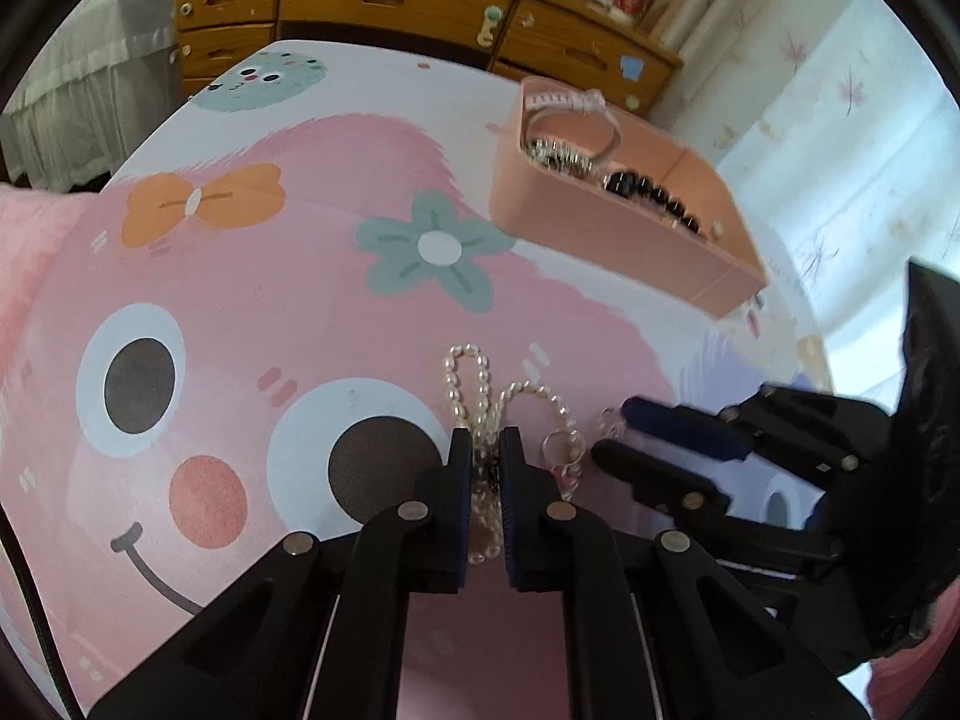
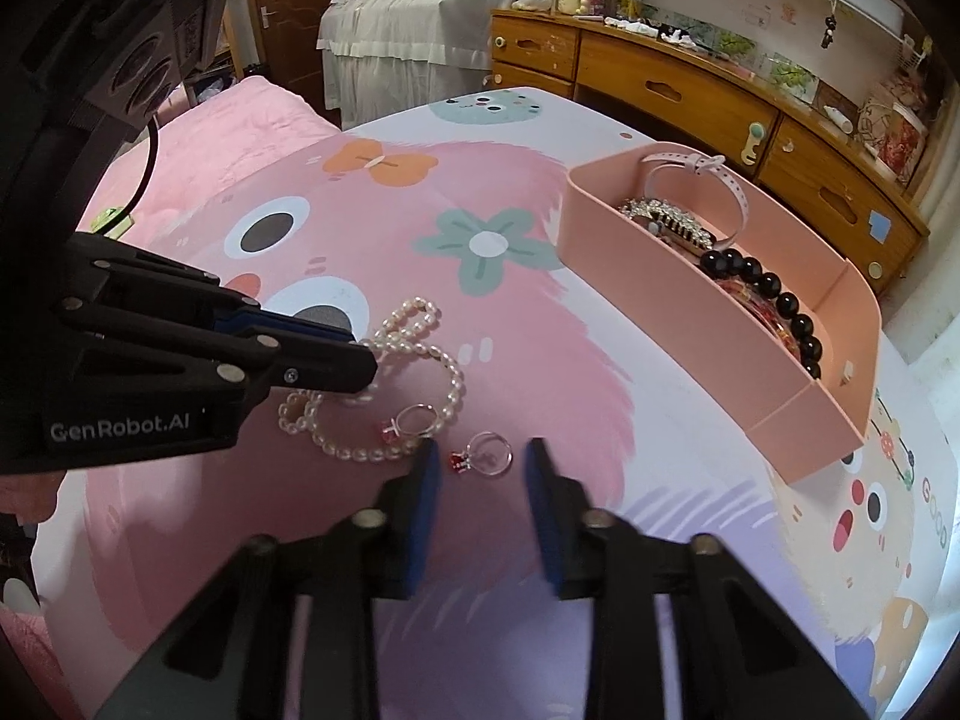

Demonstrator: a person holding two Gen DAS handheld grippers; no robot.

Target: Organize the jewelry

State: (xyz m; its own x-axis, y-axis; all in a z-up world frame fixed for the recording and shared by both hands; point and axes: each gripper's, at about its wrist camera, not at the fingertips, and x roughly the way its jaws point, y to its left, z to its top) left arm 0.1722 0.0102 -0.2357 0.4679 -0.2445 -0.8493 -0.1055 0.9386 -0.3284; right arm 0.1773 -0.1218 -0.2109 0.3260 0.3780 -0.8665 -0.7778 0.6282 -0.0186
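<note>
Left wrist view. The left gripper [image 1: 485,441] pointed down at a table [image 1: 336,312] covered with a pink cartoon print. Its jaws stood nearly together, clamped on a tangled pearl necklace [image 1: 474,384]; pearls showed between the blue pads and trailed below them, while two loops of the strand lay on the table just beyond the fingertips. A silver ring with a pink stone [image 1: 561,450] lay just right of the fingertips, touching the pearl strand. The right gripper [image 1: 609,429] entered from the right, its two fingers low over the table, with a second ring [image 1: 611,423] at their tips. Farther back and to the right stood a pink tray [image 1: 600,228] holding a pale watch strap, a heap of silver chain and a black bead bracelet [image 1: 654,195]. A wooden dresser [image 1: 384,6] stood behind the table.

Right wrist view. The right gripper [image 2: 480,462] was partly open, its jaws standing either side of a ring with a red stone [image 2: 486,455] that lay on the table [image 2: 600,336]; the pads were apart from the ring and did not grip it. The left gripper [image 2: 363,369] came in from the left, its fingertips pinching the pearl necklace [image 2: 420,372], whose loops spread on the table around them. The ring with the pink stone [image 2: 411,423] rested against the strand. The pink tray [image 2: 660,312] stood well apart, at the right, with the black bead bracelet [image 2: 774,294] inside.
</note>
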